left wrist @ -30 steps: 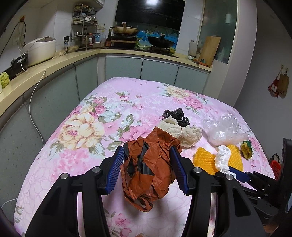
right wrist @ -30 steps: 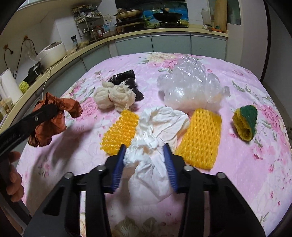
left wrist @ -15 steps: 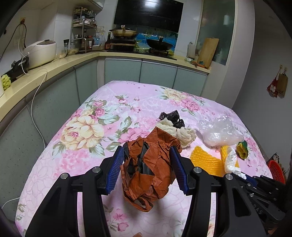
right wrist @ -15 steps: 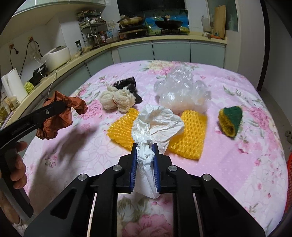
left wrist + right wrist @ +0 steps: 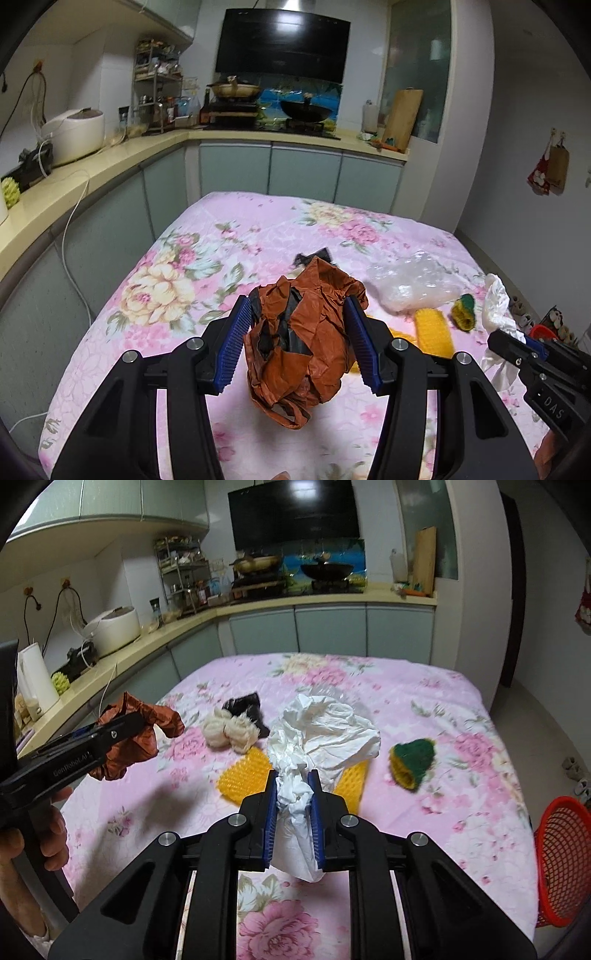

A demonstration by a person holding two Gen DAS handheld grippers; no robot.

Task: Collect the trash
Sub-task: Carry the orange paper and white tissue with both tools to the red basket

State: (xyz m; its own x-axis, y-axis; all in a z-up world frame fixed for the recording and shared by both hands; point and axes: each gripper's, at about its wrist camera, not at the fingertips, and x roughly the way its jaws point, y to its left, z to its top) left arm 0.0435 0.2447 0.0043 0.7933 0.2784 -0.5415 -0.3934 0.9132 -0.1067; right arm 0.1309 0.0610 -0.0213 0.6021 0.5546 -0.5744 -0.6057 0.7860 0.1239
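1. Two pieces of trash are held clear of the flowered cloth [image 5: 424,701]: a crumpled brown bag [image 5: 306,328] is clamped between the half-spread pads of the left gripper [image 5: 300,341], and a white plastic bag [image 5: 317,734] is pinched between the nearly closed pads of the right gripper [image 5: 293,812].
2. A second ago the white plastic bag lay on the cloth between open right jaws; since then it has been gripped and lifted, and more of the kitchen is now seen in both views.
3. The brown bag's grip is unchanged, but it has been raised slightly.
4. Only in the right wrist view are a red mesh basket [image 5: 561,860] beside the table, two cream wads [image 5: 231,731] and the hand [image 5: 33,834] on the left tool seen.
5. A clear plastic heap [image 5: 413,284] is seen plainly only in the left wrist view.
6. Yellow foam nets [image 5: 243,779] and a green-yellow sponge [image 5: 412,762] are left on the cloth.
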